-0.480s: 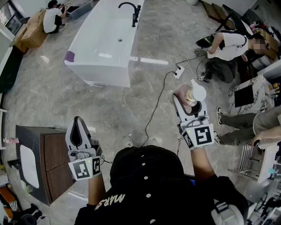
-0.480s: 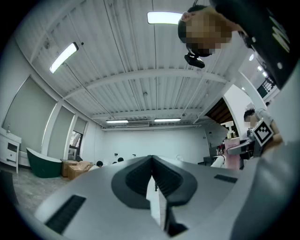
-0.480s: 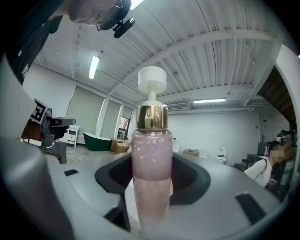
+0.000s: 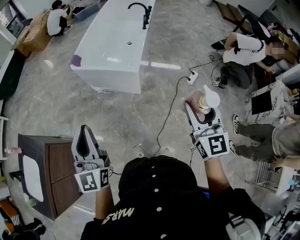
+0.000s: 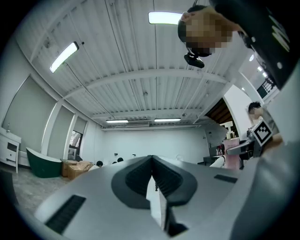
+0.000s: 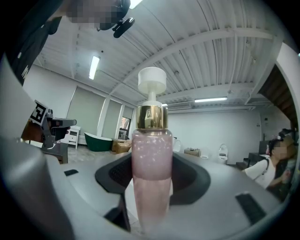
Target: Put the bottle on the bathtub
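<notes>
My right claw (image 4: 202,105) gripped the pink pump bottle (image 6: 151,164) upright. My left claw (image 4: 84,130) was closed and empty. The white bathtub (image 4: 112,79) sat at eleven o'clock.

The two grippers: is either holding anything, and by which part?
The right gripper clamps the pump bottle around its pink body, cap upward. The left gripper is shut and empty.

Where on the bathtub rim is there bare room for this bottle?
The bathtub has a bare near end rim, from the purple object on its left corner across to the right corner. The right long rim is free up to the black faucet, the only crowded spot. The right gripper holds the bottle; a cable crosses the floor between.
</notes>
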The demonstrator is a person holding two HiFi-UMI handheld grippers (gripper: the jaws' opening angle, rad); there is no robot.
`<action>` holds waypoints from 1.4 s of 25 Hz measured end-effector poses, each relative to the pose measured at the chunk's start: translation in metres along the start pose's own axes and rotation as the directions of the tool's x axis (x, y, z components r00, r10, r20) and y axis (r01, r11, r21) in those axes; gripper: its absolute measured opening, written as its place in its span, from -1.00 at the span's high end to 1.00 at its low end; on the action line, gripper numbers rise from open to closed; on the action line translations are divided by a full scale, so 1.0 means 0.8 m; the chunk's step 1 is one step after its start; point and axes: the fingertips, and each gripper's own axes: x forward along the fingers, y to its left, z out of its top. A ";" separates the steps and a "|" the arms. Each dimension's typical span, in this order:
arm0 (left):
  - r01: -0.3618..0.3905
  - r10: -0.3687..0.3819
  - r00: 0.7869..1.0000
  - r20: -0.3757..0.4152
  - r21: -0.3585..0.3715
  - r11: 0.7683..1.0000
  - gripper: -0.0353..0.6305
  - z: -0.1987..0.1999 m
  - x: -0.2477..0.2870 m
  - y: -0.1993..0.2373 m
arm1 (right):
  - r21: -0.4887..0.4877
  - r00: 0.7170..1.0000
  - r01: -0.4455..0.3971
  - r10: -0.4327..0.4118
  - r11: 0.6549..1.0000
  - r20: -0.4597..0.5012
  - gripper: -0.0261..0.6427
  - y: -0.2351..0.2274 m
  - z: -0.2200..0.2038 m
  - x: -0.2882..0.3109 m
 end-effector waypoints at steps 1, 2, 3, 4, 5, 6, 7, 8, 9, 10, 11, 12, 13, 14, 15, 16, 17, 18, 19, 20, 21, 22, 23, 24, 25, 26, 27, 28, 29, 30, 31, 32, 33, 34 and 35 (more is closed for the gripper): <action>0.001 -0.001 1.000 0.001 -0.001 1.000 0.86 0.000 0.000 0.003 | 0.011 1.000 0.002 -0.002 1.000 0.001 0.26 0.002 0.000 0.002; 0.002 -0.002 1.000 0.002 -0.003 1.000 0.86 0.000 0.001 0.007 | 0.025 1.000 0.006 -0.006 1.000 0.001 0.26 0.004 0.000 0.004; 0.004 -0.004 1.000 0.003 -0.006 1.000 0.86 0.000 0.002 0.011 | 0.039 1.000 0.010 -0.010 0.999 0.002 0.26 0.006 0.000 0.005; 0.007 -0.007 1.000 0.003 -0.007 1.000 0.86 0.001 0.003 0.015 | 0.050 1.000 0.014 -0.014 0.999 0.001 0.26 0.009 0.001 0.007; 0.011 -0.011 1.000 0.004 -0.008 1.000 0.86 0.001 0.003 0.020 | 0.053 1.000 0.018 -0.018 0.998 0.000 0.26 0.012 0.001 0.008; 0.016 -0.016 1.000 0.005 -0.007 1.000 0.86 0.001 0.003 0.024 | 0.050 1.000 0.022 -0.022 0.999 -0.002 0.26 0.017 0.001 0.008; 0.021 -0.021 1.000 0.006 -0.007 1.000 0.86 0.001 0.003 0.029 | 0.042 1.000 0.029 -0.028 0.999 -0.004 0.26 0.021 0.002 0.009; 0.027 -0.027 1.000 0.007 -0.006 1.000 0.86 -0.001 0.003 0.034 | 0.038 0.999 0.036 -0.035 0.999 -0.006 0.26 0.025 0.002 0.009; 0.034 -0.034 0.999 0.005 -0.008 0.999 0.86 -0.003 0.003 0.039 | 0.038 0.999 0.042 -0.042 0.998 -0.007 0.26 0.029 0.002 0.009; 0.042 -0.042 0.999 0.001 -0.011 0.999 0.86 -0.006 0.004 0.043 | 0.043 0.999 0.048 -0.048 0.998 -0.007 0.26 0.032 0.001 0.008; 0.052 -0.052 0.999 -0.004 -0.013 0.999 0.86 -0.009 0.004 0.046 | 0.048 0.999 0.052 -0.052 0.997 -0.007 0.26 0.036 0.001 0.007; 0.061 -0.061 0.998 -0.009 -0.013 0.998 0.86 -0.013 0.005 0.049 | 0.050 0.998 0.056 -0.056 0.997 -0.006 0.26 0.039 0.001 0.006; 0.068 -0.068 0.998 -0.013 -0.013 0.998 0.86 -0.015 0.006 0.052 | 0.048 0.998 0.060 -0.060 0.997 -0.007 0.26 0.042 0.001 0.006; 0.071 -0.071 0.997 -0.016 -0.014 0.997 0.86 -0.017 0.007 0.055 | 0.045 0.998 0.063 -0.063 0.997 -0.008 0.26 0.044 0.001 0.007; 0.071 -0.072 0.997 -0.017 -0.016 0.997 0.86 -0.019 0.008 0.058 | 0.043 0.998 0.065 -0.065 0.997 -0.011 0.26 0.046 0.001 0.009; 0.071 -0.071 0.997 -0.019 -0.019 0.997 0.86 -0.021 0.009 0.060 | 0.043 0.998 0.067 -0.067 0.997 -0.015 0.26 0.047 0.000 0.010; 0.070 -0.071 0.997 -0.021 -0.021 0.997 0.86 -0.023 0.010 0.062 | 0.045 0.997 0.071 -0.070 0.996 -0.019 0.26 0.046 -0.001 0.012; 0.070 -0.070 0.997 -0.025 -0.024 0.997 0.86 -0.025 0.012 0.064 | 0.049 0.997 0.076 -0.075 0.996 -0.024 0.26 0.045 -0.002 0.014; 0.069 -0.069 0.997 -0.029 -0.028 0.997 0.86 -0.028 0.015 0.064 | 0.052 0.996 0.081 -0.079 0.995 -0.028 0.26 0.042 -0.004 0.017; 0.067 -0.068 0.997 -0.034 -0.031 0.997 0.86 -0.030 0.018 0.065 | 0.054 0.996 0.083 -0.082 0.995 -0.033 0.26 0.040 -0.005 0.020; 0.065 -0.066 0.997 -0.037 -0.033 0.997 0.86 -0.032 0.021 0.065 | 0.055 0.996 0.084 -0.082 0.995 -0.036 0.26 0.038 -0.007 0.024; 0.063 -0.064 0.997 -0.040 -0.034 0.997 0.86 -0.034 0.025 0.066 | 0.057 0.996 0.083 -0.081 0.995 -0.039 0.26 0.036 -0.008 0.029; 0.061 -0.062 0.997 -0.043 -0.034 0.998 0.86 -0.035 0.030 0.067 | 0.061 0.996 0.081 -0.079 0.995 -0.041 0.26 0.034 -0.010 0.035; 0.058 -0.060 0.997 -0.045 -0.033 0.998 0.86 -0.037 0.036 0.068 | 0.065 0.996 0.078 -0.076 0.995 -0.042 0.26 0.032 -0.012 0.042; 0.056 -0.058 0.997 -0.048 -0.032 0.998 0.86 -0.038 0.042 0.069 | 0.069 0.996 0.075 -0.072 0.995 -0.043 0.26 0.030 -0.014 0.049; 0.054 -0.055 0.997 -0.050 -0.030 0.998 0.86 -0.040 0.047 0.070 | 0.072 0.997 0.071 -0.068 0.995 -0.044 0.26 0.027 -0.016 0.056; 0.051 -0.052 0.997 -0.051 -0.028 0.998 0.86 -0.041 0.054 0.071 | 0.074 0.997 0.068 -0.065 0.995 -0.045 0.26 0.024 -0.018 0.063; 0.046 -0.048 0.997 -0.052 -0.028 0.999 0.86 -0.041 0.061 0.072 | 0.075 0.997 0.066 -0.063 0.995 -0.045 0.26 0.019 -0.020 0.071; 0.041 -0.042 0.998 -0.053 -0.028 0.999 0.86 -0.042 0.069 0.072 | 0.077 0.997 0.065 -0.062 0.995 -0.045 0.26 0.013 -0.022 0.080; 0.036 -0.038 0.998 -0.053 -0.028 0.999 0.86 -0.042 0.077 0.071 | 0.079 0.997 0.064 -0.061 0.995 -0.044 0.26 0.007 -0.024 0.089; 0.033 -0.034 0.998 -0.053 -0.026 0.999 0.86 -0.042 0.085 0.071 | 0.081 0.997 0.064 -0.060 0.995 -0.043 0.26 0.001 -0.026 0.098; 0.031 -0.032 0.998 -0.052 -0.022 0.999 0.86 -0.043 0.094 0.070 | 0.084 0.997 0.063 -0.060 0.995 -0.040 0.26 -0.006 -0.027 0.107; 0.030 -0.031 0.998 -0.050 -0.017 0.999 0.86 -0.043 0.104 0.068 | 0.087 0.998 0.062 -0.059 0.994 -0.036 0.26 -0.013 -0.027 0.116; 0.029 -0.029 0.998 -0.049 -0.013 1.000 0.86 -0.044 0.115 0.067 | 0.089 0.998 0.060 -0.058 0.994 -0.030 0.26 -0.020 -0.028 0.125; 0.028 -0.029 0.998 -0.048 -0.010 1.000 0.86 -0.044 0.127 0.066 | 0.091 0.998 0.058 -0.056 0.994 -0.025 0.26 -0.027 -0.028 0.134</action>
